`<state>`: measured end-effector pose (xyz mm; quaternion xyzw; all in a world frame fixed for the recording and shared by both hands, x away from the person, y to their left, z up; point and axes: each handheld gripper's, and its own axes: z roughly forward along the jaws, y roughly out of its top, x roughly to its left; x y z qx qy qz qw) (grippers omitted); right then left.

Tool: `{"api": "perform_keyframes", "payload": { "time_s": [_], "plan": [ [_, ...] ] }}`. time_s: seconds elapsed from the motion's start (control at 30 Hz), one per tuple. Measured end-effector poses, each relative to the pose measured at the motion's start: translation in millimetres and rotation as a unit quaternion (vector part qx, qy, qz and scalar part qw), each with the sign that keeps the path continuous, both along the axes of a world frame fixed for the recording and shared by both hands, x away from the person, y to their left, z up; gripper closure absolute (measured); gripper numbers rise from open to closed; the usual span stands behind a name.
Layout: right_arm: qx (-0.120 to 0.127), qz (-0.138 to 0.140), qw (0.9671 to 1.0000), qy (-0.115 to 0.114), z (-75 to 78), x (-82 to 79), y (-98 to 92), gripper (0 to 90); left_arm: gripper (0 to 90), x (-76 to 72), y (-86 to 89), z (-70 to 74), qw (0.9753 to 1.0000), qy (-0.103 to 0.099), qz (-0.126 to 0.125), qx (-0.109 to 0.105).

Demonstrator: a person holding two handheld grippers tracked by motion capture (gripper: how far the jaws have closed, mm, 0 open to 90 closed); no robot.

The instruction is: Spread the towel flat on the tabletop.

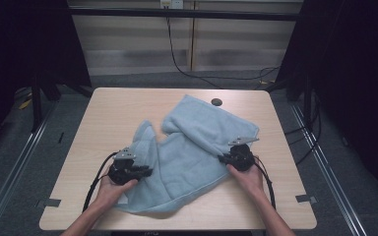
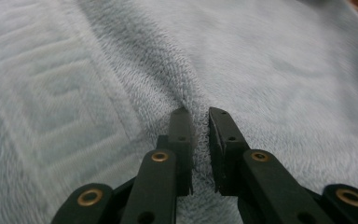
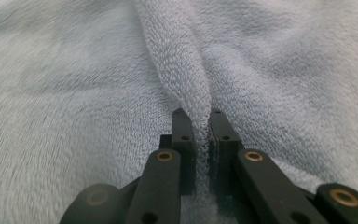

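A light blue towel (image 1: pixel 189 147) lies crumpled and partly folded across the middle of the wooden table (image 1: pixel 108 113). My left gripper (image 1: pixel 145 172) is at the towel's left edge, and its jaws are shut on a pinched ridge of the towel (image 2: pixel 198 112). My right gripper (image 1: pixel 222 158) is at the towel's right edge, its jaws shut on a raised fold of the towel (image 3: pixel 186 70). In each gripper view, terry cloth stands up between the black jaws, at my left gripper (image 2: pixel 199 114) and my right gripper (image 3: pixel 200 114). A hand holds each gripper from the near side.
A dark round hole (image 1: pixel 216 102) sits in the table near its far edge, just beyond the towel. Black cables (image 1: pixel 96 179) trail from the grippers toward the near edge. Bare tabletop lies to the left and right of the towel.
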<state>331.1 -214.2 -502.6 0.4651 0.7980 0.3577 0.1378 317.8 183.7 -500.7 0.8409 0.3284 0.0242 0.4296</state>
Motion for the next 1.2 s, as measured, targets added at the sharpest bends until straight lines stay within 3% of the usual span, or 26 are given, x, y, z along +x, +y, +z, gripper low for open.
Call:
{"api": "perform_keyframes", "payload": {
  "time_s": [0.13, 0.3, 0.4, 0.53, 0.6, 0.67, 0.73, 0.8, 0.93, 1.0, 1.1, 1.2],
  "plan": [
    [0.008, -0.006, 0.9999, -0.004, -2.3, 22.7, -0.9, 84.0, 80.4, -8.6, -5.9, 0.9, 0.9997, 0.014, -0.019, -0.009],
    [0.008, -0.005, 0.9998, -0.014, -4.4, 41.5, 1.9, 82.7, 78.9, -18.7, -13.0, 3.4, 0.9989, 0.015, -0.041, -0.015],
    [0.023, -0.01, 0.9995, -0.017, -4.3, 44.2, 1.6, 71.3, 75.1, -19.5, -11.5, 7.9, 0.9988, 0.008, -0.043, -0.022],
    [0.034, -0.003, 0.9988, -0.034, 10.0, 30.3, 4.4, 58.7, 69.9, -16.2, -5.9, 17.4, 0.9983, -0.001, -0.043, -0.04],
    [0.056, 0.009, 0.9971, -0.051, 24.6, 16.3, 7.2, 56.8, 68.4, -13.0, -1.7, 22.3, 0.9985, -0.015, -0.032, -0.042],
    [0.07, 0.026, 0.9955, -0.058, 36.3, 2.9, 11.9, 56.1, 68.4, -8.7, 4.7, 26.9, 0.9981, -0.011, -0.016, -0.059],
    [0.08, 0.047, 0.9938, -0.06, 44.8, -12.7, 19.1, 55.8, 65.2, -7.2, 8.0, 29.3, 0.998, -0.015, -0.011, -0.061],
    [0.091, 0.069, 0.992, -0.054, 44.0, -24.7, 27.2, 56.0, 64.8, -5.4, 12.0, 31.8, 0.9977, -0.022, -0.006, -0.064],
    [0.076, 0.12, 0.9894, -0.029, 32.1, -46.6, 54.9, 54.7, 65.3, 6.0, 25.8, 31.4, 0.9974, -0.032, 0.021, -0.061],
    [0.084, 0.141, 0.9863, -0.018, 28.2, -51.8, 67.9, 53.2, 64.8, 16.3, 38.5, 24.9, 0.9972, -0.023, 0.041, -0.059],
    [0.086, 0.157, 0.9838, -0.013, 25.4, -54.6, 83.3, 52.3, 61.7, 26.7, 51.8, 13.1, 0.9967, -0.028, 0.069, -0.033],
    [0.085, 0.177, 0.9805, 0.0, 18.1, -58.9, 96.5, 50.3, 58.3, 30.6, 53.9, 3.7, 0.9974, -0.016, 0.065, -0.028]
  ]
}}
